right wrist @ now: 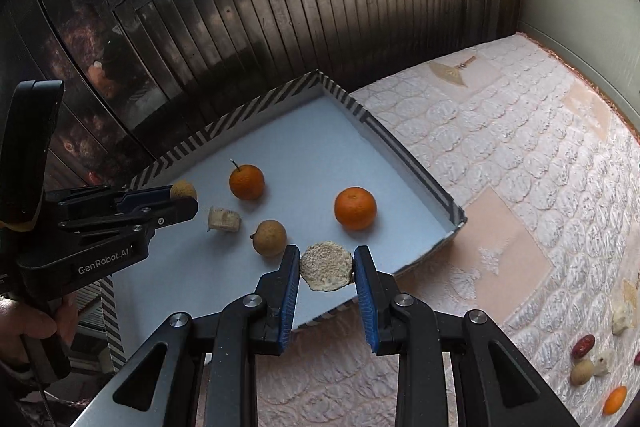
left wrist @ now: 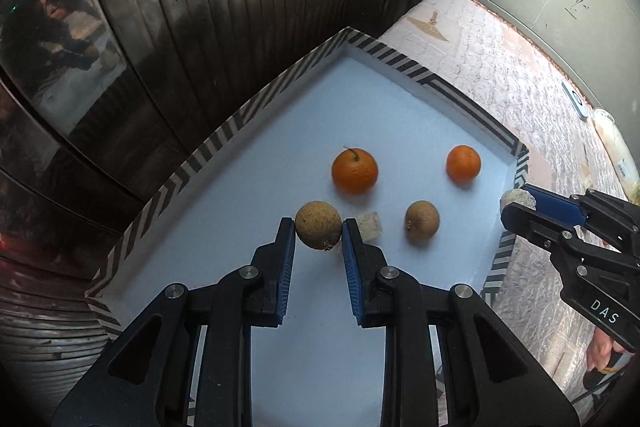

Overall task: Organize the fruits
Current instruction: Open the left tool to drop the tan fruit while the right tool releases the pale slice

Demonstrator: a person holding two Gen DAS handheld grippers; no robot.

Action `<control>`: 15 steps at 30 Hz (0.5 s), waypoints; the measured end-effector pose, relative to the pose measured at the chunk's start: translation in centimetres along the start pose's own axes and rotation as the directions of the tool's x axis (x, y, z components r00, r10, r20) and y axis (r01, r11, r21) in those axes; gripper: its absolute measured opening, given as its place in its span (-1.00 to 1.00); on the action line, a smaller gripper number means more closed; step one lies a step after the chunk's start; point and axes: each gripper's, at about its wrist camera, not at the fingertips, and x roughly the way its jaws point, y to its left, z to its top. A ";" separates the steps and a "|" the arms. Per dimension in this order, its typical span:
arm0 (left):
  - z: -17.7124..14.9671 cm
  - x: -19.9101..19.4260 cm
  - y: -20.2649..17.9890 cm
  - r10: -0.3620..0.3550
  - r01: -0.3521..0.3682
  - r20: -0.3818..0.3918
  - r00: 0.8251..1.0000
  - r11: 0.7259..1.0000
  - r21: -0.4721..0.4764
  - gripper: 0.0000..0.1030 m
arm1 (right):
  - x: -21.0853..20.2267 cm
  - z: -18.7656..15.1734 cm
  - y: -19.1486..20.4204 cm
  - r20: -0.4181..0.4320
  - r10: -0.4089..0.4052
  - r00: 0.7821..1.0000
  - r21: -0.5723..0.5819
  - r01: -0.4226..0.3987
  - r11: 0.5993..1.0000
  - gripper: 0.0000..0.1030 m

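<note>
My left gripper is shut on a round brown fruit and holds it above the white tray. Two oranges, a second brown fruit and a pale chunk lie in the tray. My right gripper is shut on a pale rough piece over the tray's near corner. In the right wrist view the left gripper enters from the left with its brown fruit. In the left wrist view the right gripper shows at the tray's right edge.
The tray has a black-and-white striped rim and rests on a quilted pink bed cover. Loose items lie at the cover's lower right: a red date, a brown fruit, a small orange. Dark wood panelling stands behind the tray.
</note>
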 end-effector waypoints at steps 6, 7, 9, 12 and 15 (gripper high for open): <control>-0.5 0.6 1.4 0.008 -0.009 -0.018 1.000 1.000 -0.030 -0.55 | 2.7 0.5 0.7 -0.049 -0.001 0.999 -0.003 0.001 1.000 -0.49; -0.4 0.8 1.5 0.009 -0.010 -0.021 1.000 0.999 -0.032 -0.55 | 3.0 0.5 0.7 -0.055 -0.004 0.998 -0.004 0.003 1.000 -0.49; -0.4 1.0 1.6 0.009 -0.010 -0.028 1.000 0.999 -0.035 -0.55 | 3.5 0.6 0.9 -0.067 -0.001 0.998 -0.007 0.001 1.000 -0.49; -0.4 1.4 1.5 0.013 -0.015 -0.036 0.999 0.999 -0.040 -0.55 | 4.1 0.8 1.2 -0.076 -0.004 0.997 -0.012 0.003 1.000 -0.49; -0.3 1.9 1.5 0.018 -0.021 -0.045 0.999 0.999 -0.050 -0.55 | 4.6 0.8 1.2 -0.089 -0.002 0.996 -0.017 0.001 1.000 -0.49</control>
